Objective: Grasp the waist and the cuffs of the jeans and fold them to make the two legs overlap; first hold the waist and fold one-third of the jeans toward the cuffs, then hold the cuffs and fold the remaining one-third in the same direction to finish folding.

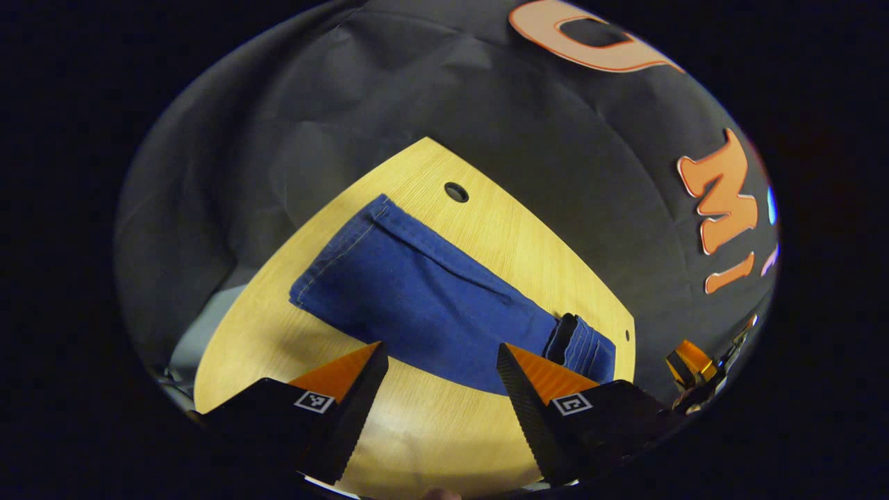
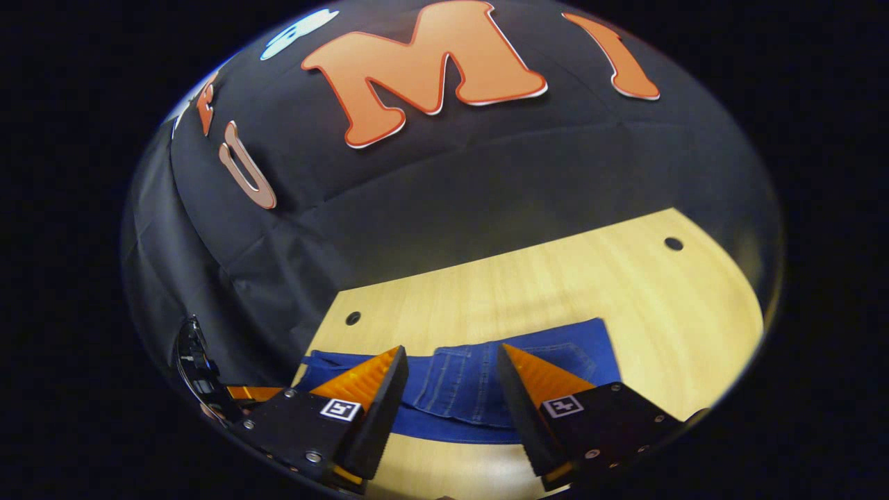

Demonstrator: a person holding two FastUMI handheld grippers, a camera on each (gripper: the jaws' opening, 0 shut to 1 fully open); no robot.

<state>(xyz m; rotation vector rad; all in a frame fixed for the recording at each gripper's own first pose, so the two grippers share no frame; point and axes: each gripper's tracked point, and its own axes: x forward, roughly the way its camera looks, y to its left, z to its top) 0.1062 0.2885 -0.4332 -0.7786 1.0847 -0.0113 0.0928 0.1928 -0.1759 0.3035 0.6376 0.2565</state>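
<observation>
Left gripper [image 1: 441, 354], jaws standing apart, is hovering over the near edge of the jeans [image 1: 424, 298], which are lying folded lengthwise on the wooden table [image 1: 486, 229]. Right gripper [image 2: 450, 357], jaws likewise apart and gripping nothing, is hanging above the waist end of the jeans [image 2: 472, 389]. Beyond, the table [image 2: 555, 285] is meeting the booth wall.

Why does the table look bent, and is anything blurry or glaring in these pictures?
Left gripper view: fisheye lens bows the table edges; jeans sharp, soft glare on the wood near the left gripper. Right gripper view: same bowing, jeans crisp, right gripper fingers slightly soft, lighting even.
</observation>
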